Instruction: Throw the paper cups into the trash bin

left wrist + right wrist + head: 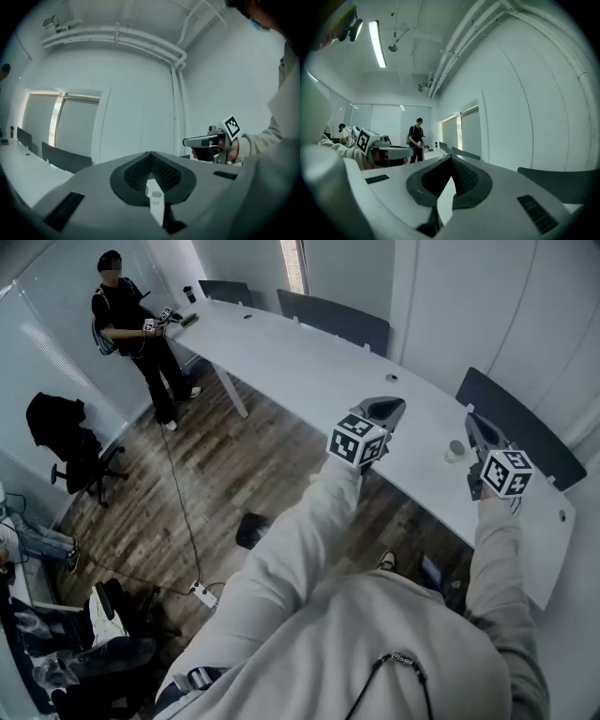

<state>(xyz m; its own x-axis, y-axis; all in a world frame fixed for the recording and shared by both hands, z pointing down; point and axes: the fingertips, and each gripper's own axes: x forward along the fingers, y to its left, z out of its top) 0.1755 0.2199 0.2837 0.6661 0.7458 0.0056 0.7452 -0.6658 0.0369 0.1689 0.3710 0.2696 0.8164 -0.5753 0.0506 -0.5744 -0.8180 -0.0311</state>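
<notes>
One white paper cup (456, 451) stands upright on the long white table (309, 362), near its front edge. In the left gripper view the same cup (156, 196) shows small, low in the gap under the jaws. My left gripper (398, 405) is held level over the table edge, left of the cup, its jaws meeting at the tips (151, 154) with nothing in them. My right gripper (472, 418) hovers just right of the cup, also level, and its jaws are shut and empty (451, 157). Each gripper view shows the other gripper from the side.
Dark chairs (333, 320) line the table's far side by the wall. A person (141, 334) stands at the table's far left end. A small black box-like object (251, 529) sits on the wooden floor, beside a cable and power strip (202, 594). An office chair (66, 442) stands at the left.
</notes>
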